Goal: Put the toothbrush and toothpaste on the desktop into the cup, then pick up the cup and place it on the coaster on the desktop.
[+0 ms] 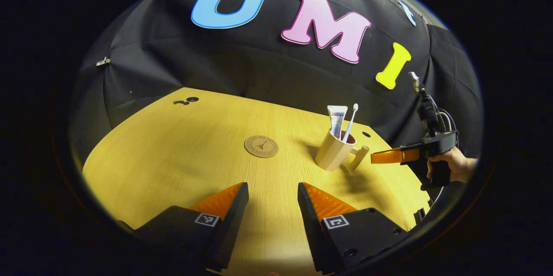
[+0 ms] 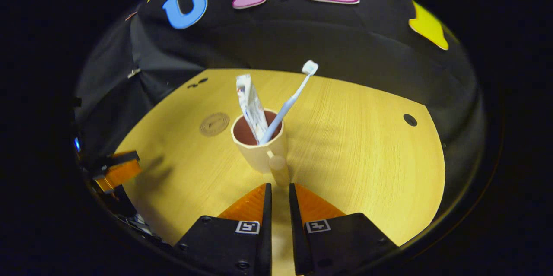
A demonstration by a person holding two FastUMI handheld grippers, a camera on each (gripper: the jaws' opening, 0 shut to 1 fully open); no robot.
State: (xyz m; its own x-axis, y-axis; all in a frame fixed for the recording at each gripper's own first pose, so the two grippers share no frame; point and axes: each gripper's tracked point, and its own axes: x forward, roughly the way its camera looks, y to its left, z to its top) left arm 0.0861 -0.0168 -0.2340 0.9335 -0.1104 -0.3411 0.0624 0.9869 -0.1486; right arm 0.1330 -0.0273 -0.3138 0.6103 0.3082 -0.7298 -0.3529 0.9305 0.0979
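Left gripper view: left gripper [image 1: 273, 200] hangs wide open, empty, over the surface [image 1: 173, 159]. Cup [image 1: 333, 151] holding toothbrush [image 1: 351, 121] and toothpaste [image 1: 337, 119] stands right of the coaster [image 1: 261, 146].

Right gripper view: right gripper [image 2: 278, 194], nearly closed and empty, points at the handle [image 2: 279, 169]. Open wider, straddle the handle, clamp squarely, lift level.

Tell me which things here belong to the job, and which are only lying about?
Job: cup, toothbrush and toothpaste standing in it, coaster, right gripper near the cup's handle.

Lying about: nothing loose on the table; left gripper waits open.
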